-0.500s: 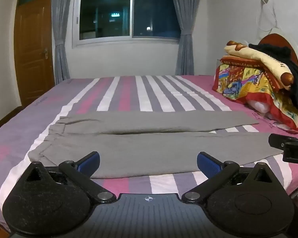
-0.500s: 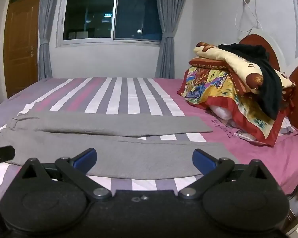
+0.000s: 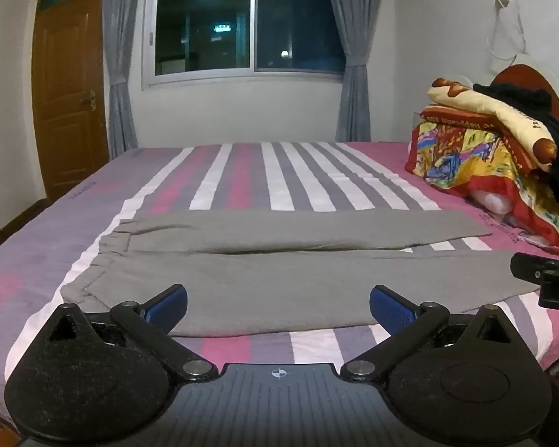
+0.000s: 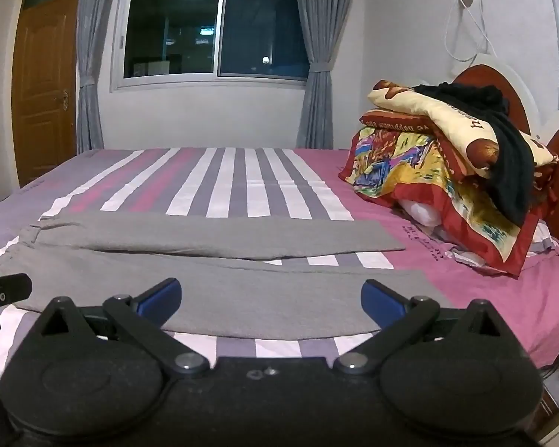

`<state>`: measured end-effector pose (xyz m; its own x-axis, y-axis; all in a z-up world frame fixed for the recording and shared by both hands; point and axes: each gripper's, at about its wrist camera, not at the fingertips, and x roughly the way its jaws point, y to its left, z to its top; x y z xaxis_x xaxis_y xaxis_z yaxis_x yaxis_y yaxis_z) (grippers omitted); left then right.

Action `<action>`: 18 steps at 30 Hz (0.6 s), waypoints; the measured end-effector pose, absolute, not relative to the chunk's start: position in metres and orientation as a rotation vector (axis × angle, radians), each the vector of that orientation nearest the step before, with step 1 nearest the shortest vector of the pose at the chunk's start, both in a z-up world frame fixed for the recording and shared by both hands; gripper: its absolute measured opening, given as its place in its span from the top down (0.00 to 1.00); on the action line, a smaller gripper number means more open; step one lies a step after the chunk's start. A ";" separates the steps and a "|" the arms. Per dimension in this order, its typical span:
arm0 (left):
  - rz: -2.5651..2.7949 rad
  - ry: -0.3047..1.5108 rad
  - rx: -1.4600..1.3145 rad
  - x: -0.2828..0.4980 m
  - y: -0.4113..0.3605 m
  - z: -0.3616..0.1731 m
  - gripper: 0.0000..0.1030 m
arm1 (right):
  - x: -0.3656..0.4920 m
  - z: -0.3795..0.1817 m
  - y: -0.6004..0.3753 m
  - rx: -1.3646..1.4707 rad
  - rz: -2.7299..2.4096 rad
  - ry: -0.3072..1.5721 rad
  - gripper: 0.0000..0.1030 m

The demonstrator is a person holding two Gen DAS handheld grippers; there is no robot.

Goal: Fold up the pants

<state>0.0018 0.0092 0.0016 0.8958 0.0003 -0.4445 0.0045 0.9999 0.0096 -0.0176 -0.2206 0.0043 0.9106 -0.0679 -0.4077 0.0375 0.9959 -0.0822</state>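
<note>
Grey pants (image 3: 279,279) lie flat across the striped bed (image 3: 264,175), waistband to the left, both legs stretched to the right; they also show in the right wrist view (image 4: 220,283). My left gripper (image 3: 278,307) is open and empty, hovering at the near edge of the near leg toward the waist end. My right gripper (image 4: 271,300) is open and empty, at the near edge of the same leg toward the cuff end. Each gripper's tip shows at the edge of the other's view.
A pile of colourful folded blankets (image 3: 495,152) with a black garment (image 4: 503,149) on top sits at the headboard end on the right. A window with grey curtains is behind the bed, a wooden door (image 3: 67,100) at the left.
</note>
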 end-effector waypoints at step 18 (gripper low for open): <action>-0.010 0.457 0.012 -0.004 0.008 0.000 0.00 | -0.022 0.006 -0.220 -0.072 -0.063 0.420 0.00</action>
<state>-0.0041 0.0079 0.0005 0.8972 -0.0069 -0.4417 0.0121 0.9999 0.0091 -0.0223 -0.2201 0.0063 0.9113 -0.0757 -0.4047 0.0459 0.9955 -0.0828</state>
